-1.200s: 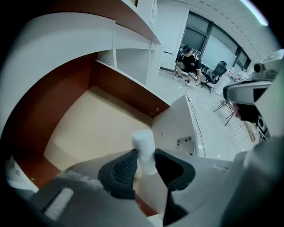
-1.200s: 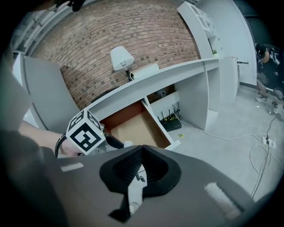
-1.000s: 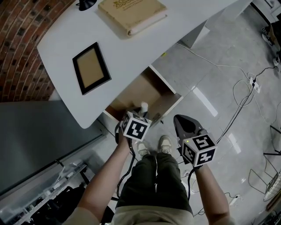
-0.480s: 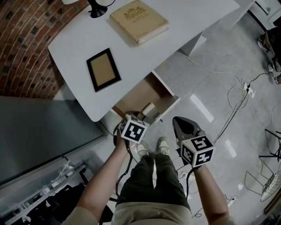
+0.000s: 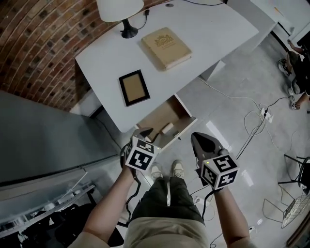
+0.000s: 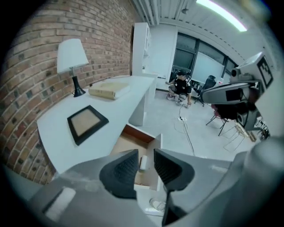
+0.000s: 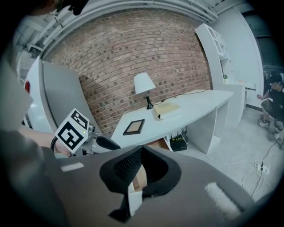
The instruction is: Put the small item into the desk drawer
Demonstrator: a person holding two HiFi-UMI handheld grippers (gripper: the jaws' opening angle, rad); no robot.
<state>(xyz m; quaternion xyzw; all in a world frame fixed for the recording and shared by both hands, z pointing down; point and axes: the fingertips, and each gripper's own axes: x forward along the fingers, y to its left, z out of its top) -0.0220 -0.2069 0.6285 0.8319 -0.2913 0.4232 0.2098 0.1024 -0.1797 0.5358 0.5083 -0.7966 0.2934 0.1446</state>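
1. Lying in the open light-wood desk drawer, the small white cylindrical item is seen near its front.
2. Left gripper is held near the drawer's front; its jaws are apart but closing, with nothing pinched between them.
3. Right gripper is held alongside, jaws pressed together, empty.
4. Black picture frame and tan hardcover book are laid on the white desk top.

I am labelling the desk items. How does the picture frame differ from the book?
The picture frame has a black border and is thin; the book is all tan and thick. The frame lies nearer the open drawer, the book nearer the lamp. Both lie flat on the white desk.
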